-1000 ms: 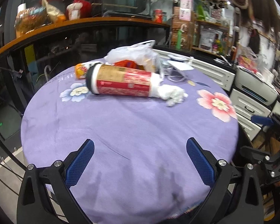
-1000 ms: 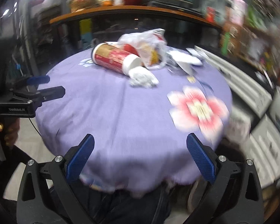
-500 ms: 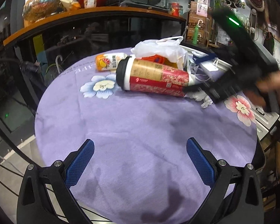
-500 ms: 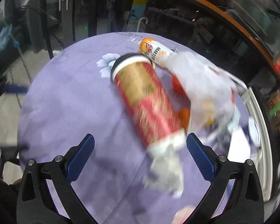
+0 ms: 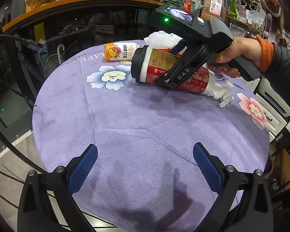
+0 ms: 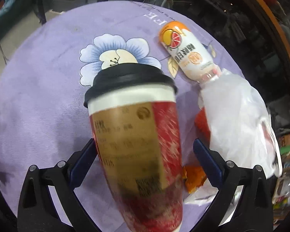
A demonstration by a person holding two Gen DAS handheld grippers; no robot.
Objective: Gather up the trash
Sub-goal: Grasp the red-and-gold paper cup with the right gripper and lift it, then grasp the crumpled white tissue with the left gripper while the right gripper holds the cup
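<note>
A tall red and gold paper cup (image 5: pixel 164 71) with a black lid lies on its side on the purple tablecloth (image 5: pixel 145 131). My right gripper (image 6: pixel 145 158) is open and straddles the cup (image 6: pixel 137 147), one finger on each side; it also shows in the left wrist view (image 5: pixel 176 63). A crumpled white tissue (image 5: pixel 223 95) lies at the cup's base. An orange and white drink bottle (image 5: pixel 119 51) and a white plastic bag (image 6: pixel 235 127) lie behind the cup. My left gripper (image 5: pixel 145 162) is open and empty over the near tablecloth.
A dark glass counter with an orange top (image 5: pixel 87 2) curves behind the round table. White drawers (image 5: pixel 276 114) stand off the right edge. Orange scraps (image 6: pixel 195 176) lie by the bag. The tablecloth has printed flowers (image 5: pixel 111 76).
My right gripper has come down over the cup so its fingers stand on both sides of it. The left gripper's view has shifted slightly closer to the table.
</note>
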